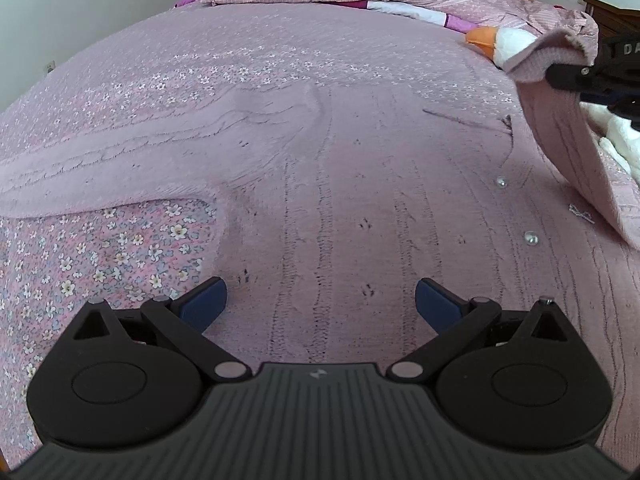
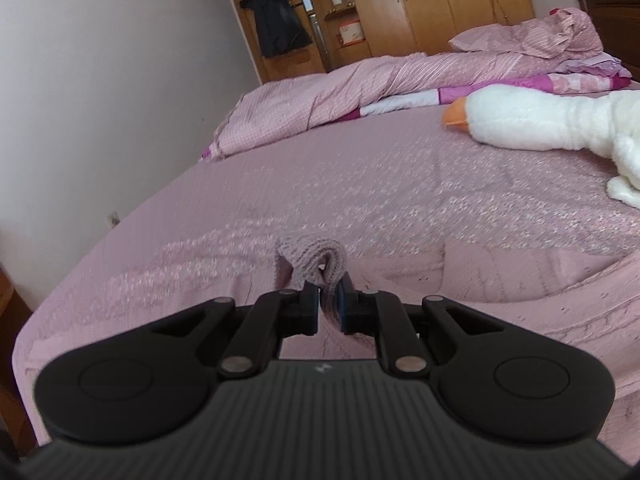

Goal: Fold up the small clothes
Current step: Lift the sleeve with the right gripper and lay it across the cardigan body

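A pink knitted cardigan [image 1: 360, 184] lies spread flat on the flowered bedspread [image 1: 120, 248], its cable ribs and two shiny buttons [image 1: 531, 237] facing up. The left gripper [image 1: 321, 305] hovers just above the middle of the knit with its blue pads [image 1: 206, 300] spread wide apart and nothing between them, while the right gripper [image 2: 329, 308] has its jaws pinched tight on a sleeve cuff [image 2: 314, 258], which it holds raised off the bed. A white plush goose [image 2: 540, 120] lies near the bunched quilt [image 2: 360, 80] further up the bed
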